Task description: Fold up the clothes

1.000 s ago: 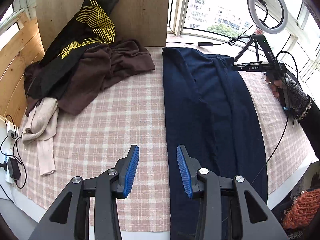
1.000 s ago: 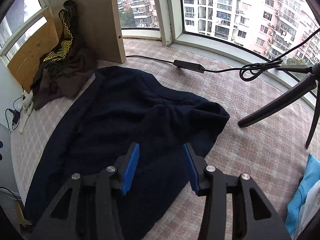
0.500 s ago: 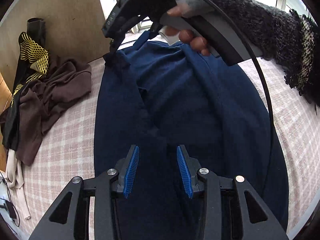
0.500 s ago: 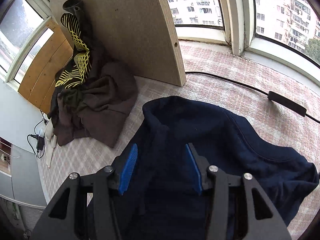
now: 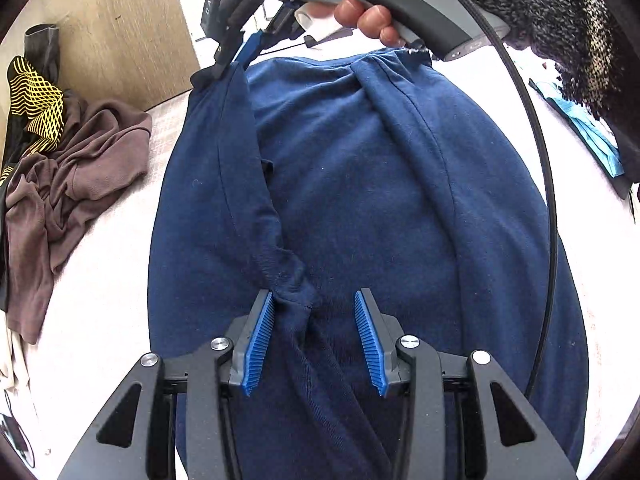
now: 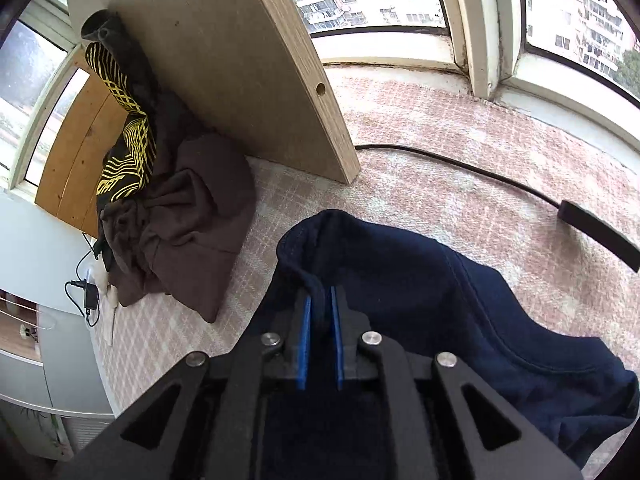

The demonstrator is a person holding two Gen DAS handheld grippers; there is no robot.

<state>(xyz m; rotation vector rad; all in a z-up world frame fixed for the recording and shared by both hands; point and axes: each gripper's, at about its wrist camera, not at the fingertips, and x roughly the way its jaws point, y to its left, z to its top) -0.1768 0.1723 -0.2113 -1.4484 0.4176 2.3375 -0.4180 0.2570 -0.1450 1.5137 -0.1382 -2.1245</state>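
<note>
Change since a second ago: both hands have come in over the navy garment (image 5: 360,184); the left gripper (image 5: 315,340), which stood above the checked cloth by the garment's edge, now sits over its middle, and the right gripper (image 6: 320,336), which hung open over the fabric, is now at the far top edge.
Garment's place: the navy garment lies lengthwise on the checked cloth (image 6: 460,168), its near part under the left gripper and its far edge close to the wooden board (image 6: 240,60).
Right claw: its jaws are closing, with a raised ridge of the garment's top edge pinched between the blue pads; the fabric rises into them, so the pads appear to press on it.
Why there: taking the top edge gives a firm hem to lift, likely so that side can be carried over for a fold.
Left claw: its jaws stand apart; a bunched twist of fabric (image 5: 294,292) lies between them, touching the left pad only, so nothing is gripped yet.
Why there: the twist runs in a taut line up toward the right gripper's pinch, so a second hold here would let both ends of one edge rise together.
Person's hand: a hand (image 5: 360,16) in a knitted sleeve holds the right gripper's handle above the far edge.
Waiting pile: a brown garment (image 5: 76,176) and a black one with yellow print (image 5: 36,92) lie heaped against the board, well apart from the work, probably kept aside for folding.
</note>
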